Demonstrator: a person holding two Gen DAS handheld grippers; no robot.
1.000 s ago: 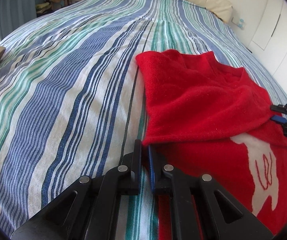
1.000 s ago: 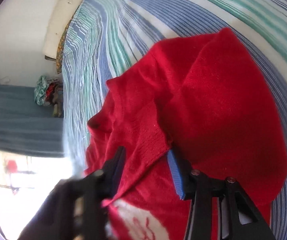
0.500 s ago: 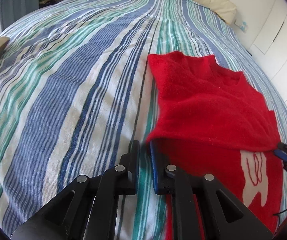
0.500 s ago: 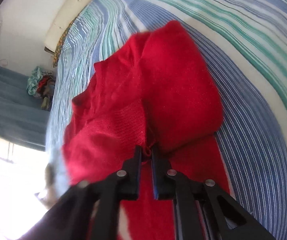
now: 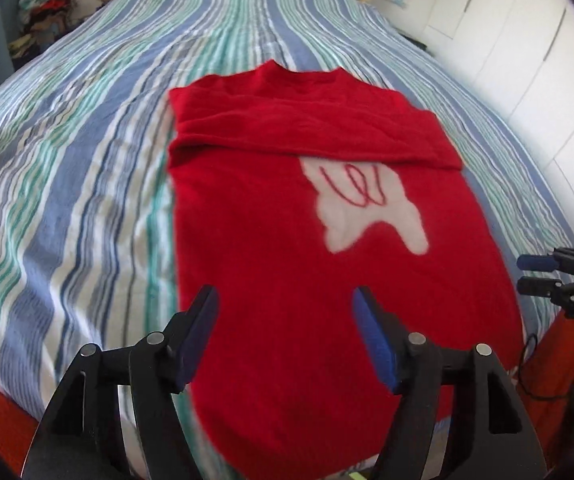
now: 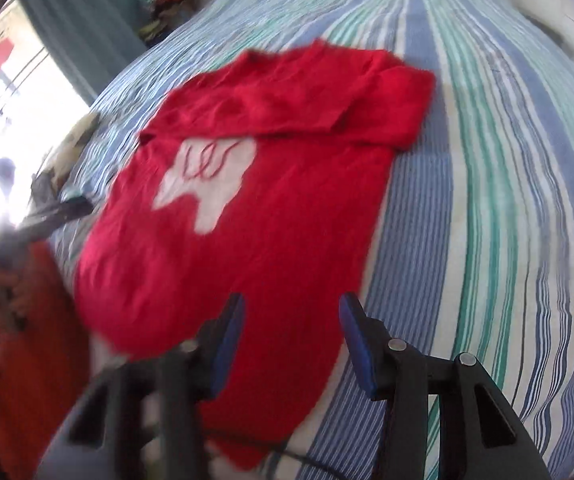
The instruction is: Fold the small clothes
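Red fleece sweater (image 5: 271,248) with a white patch (image 5: 367,204) lies flat on the blue, green and white striped bedspread (image 5: 87,160), its far part folded across. Left gripper (image 5: 285,332) hovers over the near hem, jaws apart and empty. Right gripper (image 6: 291,340) hangs at the sweater's right near edge, likewise spread, gripping nothing.

Red sweater (image 5: 271,248) with white motif (image 5: 367,204), blue-green-white striped bedspread (image 5: 87,184)
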